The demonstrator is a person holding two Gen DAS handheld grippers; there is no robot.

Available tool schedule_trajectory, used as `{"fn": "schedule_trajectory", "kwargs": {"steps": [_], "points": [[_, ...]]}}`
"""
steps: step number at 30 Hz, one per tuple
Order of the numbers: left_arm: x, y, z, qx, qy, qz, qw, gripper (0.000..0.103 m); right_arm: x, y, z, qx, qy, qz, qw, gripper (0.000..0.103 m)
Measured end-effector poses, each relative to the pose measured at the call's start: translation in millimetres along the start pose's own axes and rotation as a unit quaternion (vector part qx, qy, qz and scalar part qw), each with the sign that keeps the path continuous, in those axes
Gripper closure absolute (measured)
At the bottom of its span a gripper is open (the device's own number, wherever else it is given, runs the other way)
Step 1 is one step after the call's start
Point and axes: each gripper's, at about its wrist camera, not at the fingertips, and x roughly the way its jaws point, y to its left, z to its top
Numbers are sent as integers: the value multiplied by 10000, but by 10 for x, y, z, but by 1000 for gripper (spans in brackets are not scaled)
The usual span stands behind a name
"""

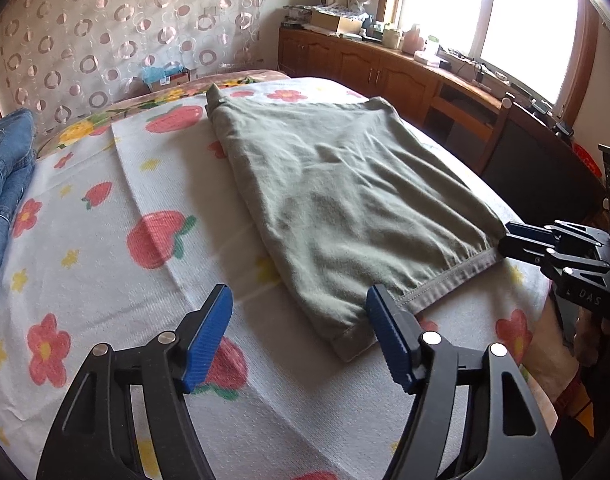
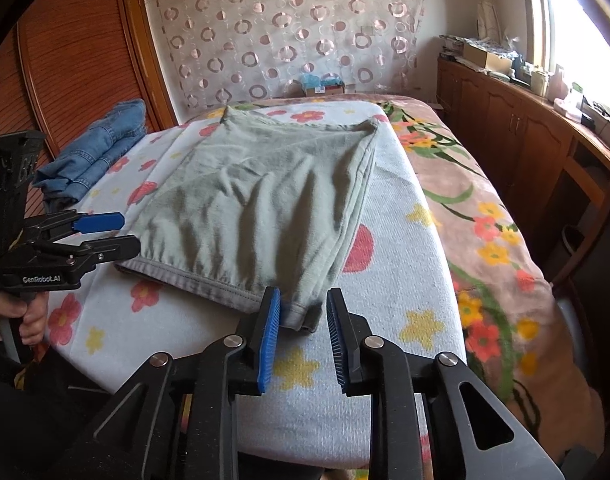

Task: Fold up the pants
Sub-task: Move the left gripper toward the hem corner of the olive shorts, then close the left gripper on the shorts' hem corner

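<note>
Left wrist view: the folded green pants (image 1: 345,200) lie on the flowered towel (image 1: 105,240), long axis running from near to far. The left gripper (image 1: 299,330) is released, its right pad at the near hem. Right wrist view: the right gripper (image 2: 303,340) stands parted, pads clear of the near right corner between them.

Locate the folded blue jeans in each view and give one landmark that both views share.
Left wrist view: blue jeans at the far left edge, on the bed.
Right wrist view: blue jeans upper left, beside the wooden wardrobe.
Shared landmark: the green pants, right of the jeans.
</note>
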Motion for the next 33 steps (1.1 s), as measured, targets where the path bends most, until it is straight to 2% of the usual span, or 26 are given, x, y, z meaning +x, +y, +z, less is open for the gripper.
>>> {"fn": "schedule_trajectory", "kwargs": {"steps": [6, 11, 14, 19, 27, 31, 33], "points": [[-4, -3, -20, -3, -11, -16, 10000, 34, 5, -10, 0, -14, 7, 25, 10000, 77], [-48, -23, -46, 2, -34, -189, 9998, 49, 7, -39, 4, 10, 5, 57, 10000, 76], [-69, -50, -68, 28, -16, -277, 9996, 55, 5, -66, 6, 47, 29, 71, 10000, 74], [-75, -84, -119, 67, 17, -387, 9992, 57, 13, -67, 33, 29, 49, 81, 10000, 74], [-77, -95, -128, 74, -33, -360, 9993, 57, 19, -78, 0, 30, 15, 128, 9999, 74], [-76, -92, -128, 54, -54, -466, 9989, 64, 14, -76, -14, -15, 8, 165, 9999, 75], [-78, -96, -132, 53, -60, -510, 9987, 67, 14, -70, -19, -45, 18, 226, 9997, 79]]}}
